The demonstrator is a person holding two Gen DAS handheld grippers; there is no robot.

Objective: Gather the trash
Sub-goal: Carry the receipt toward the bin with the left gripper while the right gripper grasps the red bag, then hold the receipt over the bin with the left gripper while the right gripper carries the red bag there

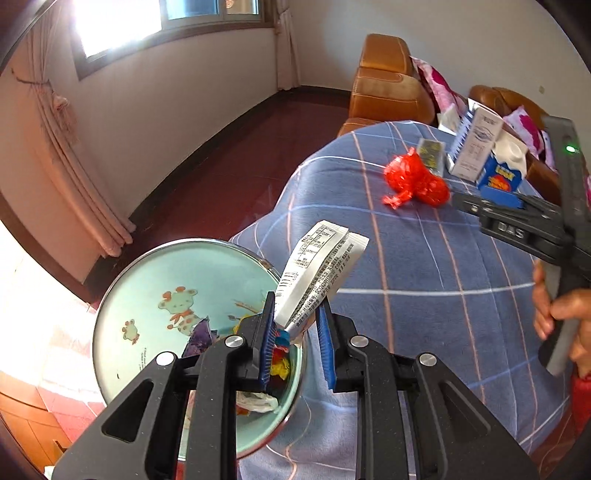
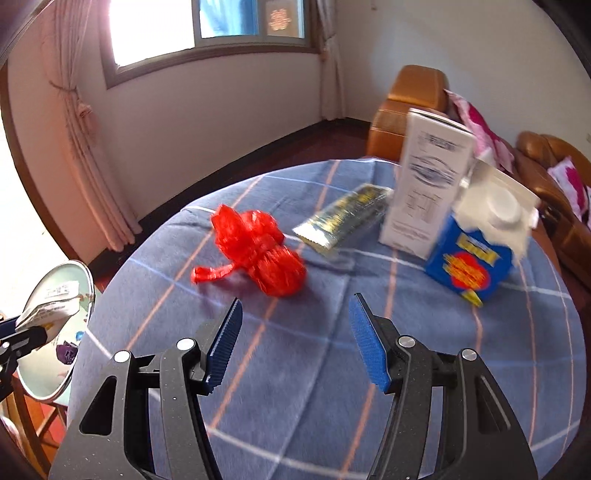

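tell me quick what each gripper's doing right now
left gripper: shut on the white printed wrapper, above the basin.
right gripper: open, holding nothing.

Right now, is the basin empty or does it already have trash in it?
Not empty. The basin already holds crumpled wrappers and a white scrap near its lower rim; most of the frog-printed bottom is bare.

You face a window [image 2: 207,33] with pink curtains [image 1: 70,155] hanging at its side. A brown leather sofa [image 2: 410,107] carries pink floral cushions [image 2: 484,129], and a blue plaid cloth [image 2: 295,369] covers the table.
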